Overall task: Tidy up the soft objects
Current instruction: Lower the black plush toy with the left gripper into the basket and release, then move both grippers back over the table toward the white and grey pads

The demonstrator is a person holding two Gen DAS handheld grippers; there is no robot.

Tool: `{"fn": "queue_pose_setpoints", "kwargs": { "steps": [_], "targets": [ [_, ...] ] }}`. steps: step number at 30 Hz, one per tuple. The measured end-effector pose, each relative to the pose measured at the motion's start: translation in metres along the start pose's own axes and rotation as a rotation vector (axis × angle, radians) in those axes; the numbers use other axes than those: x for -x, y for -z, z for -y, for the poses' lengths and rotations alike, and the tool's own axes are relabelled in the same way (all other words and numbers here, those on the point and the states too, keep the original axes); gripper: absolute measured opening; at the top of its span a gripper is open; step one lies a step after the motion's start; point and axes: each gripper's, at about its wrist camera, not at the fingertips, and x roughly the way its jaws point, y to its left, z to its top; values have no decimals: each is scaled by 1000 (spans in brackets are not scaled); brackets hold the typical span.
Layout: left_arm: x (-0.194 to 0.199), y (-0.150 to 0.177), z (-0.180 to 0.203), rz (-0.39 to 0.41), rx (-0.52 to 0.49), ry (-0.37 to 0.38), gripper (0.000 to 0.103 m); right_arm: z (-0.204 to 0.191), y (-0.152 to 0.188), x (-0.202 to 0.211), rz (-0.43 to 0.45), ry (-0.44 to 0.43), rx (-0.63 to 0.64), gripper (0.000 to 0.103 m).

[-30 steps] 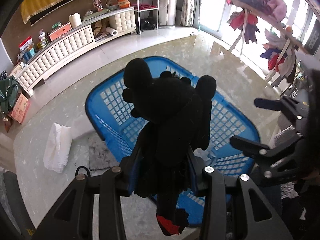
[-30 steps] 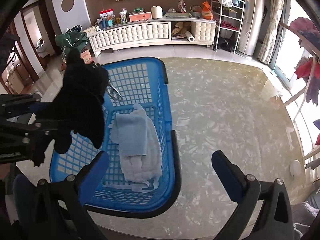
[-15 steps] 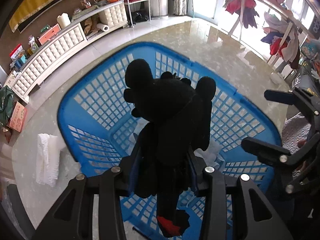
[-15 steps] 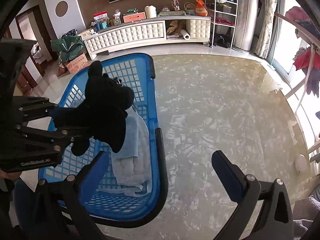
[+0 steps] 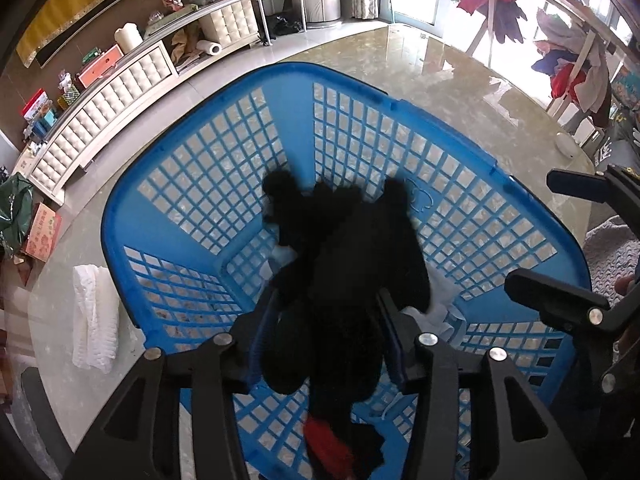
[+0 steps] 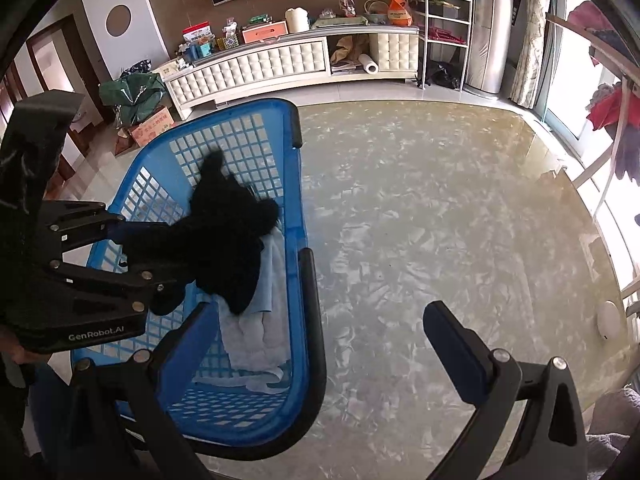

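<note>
My left gripper (image 5: 326,308) is shut on a black plush toy (image 5: 344,264) with a red patch at its lower end. It holds the toy inside the mouth of a blue laundry basket (image 5: 168,184), low over pale blue and white cloths (image 6: 256,320) lying in it. In the right wrist view the left gripper (image 6: 132,252) comes in from the left with the plush toy (image 6: 228,236) over the basket (image 6: 296,216). My right gripper (image 6: 316,320) is open and empty, right of the basket, above the table.
A folded white towel (image 5: 96,316) lies on the marble table (image 6: 440,220) left of the basket. A small white round object (image 6: 608,320) sits near the table's right edge. A clothes rack (image 5: 560,40) stands beyond the table. A grey knitted cloth (image 5: 612,252) lies at the right.
My left gripper has moved forward and down with the plush toy, from above the basket's rim into its mouth. The jaws look slightly wider around the toy. My right gripper stays open.
</note>
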Motion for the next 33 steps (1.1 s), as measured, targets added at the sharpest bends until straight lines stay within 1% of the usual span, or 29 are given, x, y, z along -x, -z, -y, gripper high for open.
{"fn": "queue_pose_setpoints", "kwargs": {
  "steps": [2,4,8,13,16,19,21,24,25,26,29,33],
  "targets": [
    [0,-1,0,-4,0,8,74,0,0,2,2,1,-1,103],
    [0,-3,-1,11,5,8,78,1,0,3,1,1,-3,103],
    [9,-2,-6,28,14,0,79,0,0,6,0,0,-1,103],
    [37,2,-9,61,28,14,79,-6,-2,10,11,-14,5,103],
    [55,6,-17,83,49,18,79,-16,-6,14,14,-40,16,103],
    [69,14,-28,81,67,-2,88,-30,-10,18,22,-65,40,103],
    [77,21,-36,80,82,-12,88,-39,-14,19,30,-69,59,103],
    [92,33,-48,94,101,-26,94,-53,-19,20,37,-77,79,103],
    [96,37,-52,100,106,-35,100,-57,-19,20,39,-80,88,103],
    [100,41,-57,107,111,-41,103,-63,-21,20,41,-83,97,103],
    [113,56,-72,127,131,-49,103,-82,-27,20,47,-90,135,103],
    [124,78,-97,132,160,-69,103,-113,-37,18,56,-101,195,103]
  ]
}}
